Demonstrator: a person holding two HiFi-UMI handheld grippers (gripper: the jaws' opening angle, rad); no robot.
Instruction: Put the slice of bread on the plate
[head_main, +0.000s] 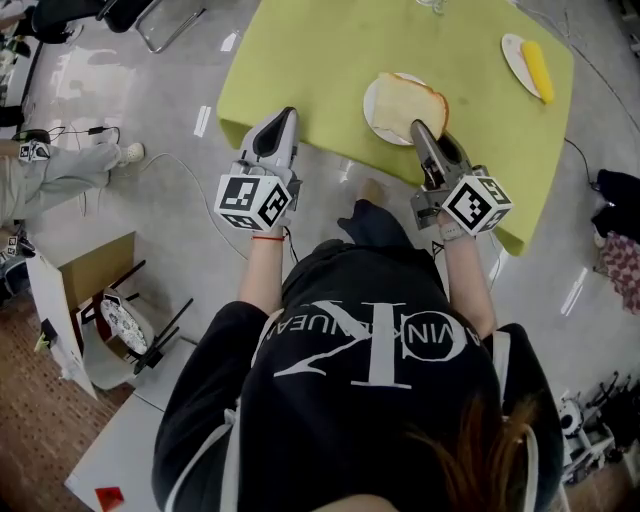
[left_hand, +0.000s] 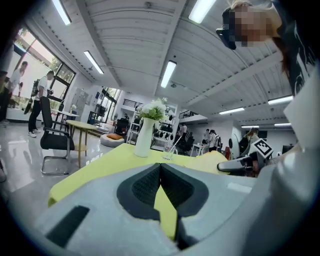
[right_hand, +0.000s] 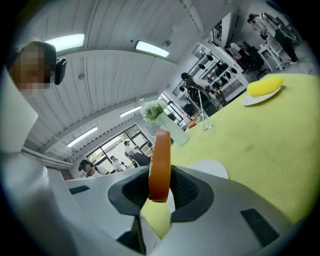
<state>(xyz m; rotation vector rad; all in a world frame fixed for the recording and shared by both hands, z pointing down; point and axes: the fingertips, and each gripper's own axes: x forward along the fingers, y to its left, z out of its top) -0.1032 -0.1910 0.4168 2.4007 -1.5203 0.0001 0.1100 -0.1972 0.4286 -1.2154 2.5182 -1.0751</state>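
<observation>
A slice of bread (head_main: 410, 102) with a brown crust hangs over the white plate (head_main: 372, 112) near the front edge of the yellow-green table (head_main: 320, 60). My right gripper (head_main: 420, 128) is shut on the slice's near edge. In the right gripper view the crust (right_hand: 160, 165) stands upright between the pads, with the plate (right_hand: 212, 167) just beyond. My left gripper (head_main: 285, 115) hovers at the table's front edge, left of the plate. Its jaws (left_hand: 161, 170) are shut with nothing between them.
A second plate (head_main: 514, 50) with a yellow item (head_main: 537, 68) sits at the table's far right. A white vase with flowers (left_hand: 145, 137) and a glass (left_hand: 168, 152) stand further back. Chairs, another table and several people are in the room behind.
</observation>
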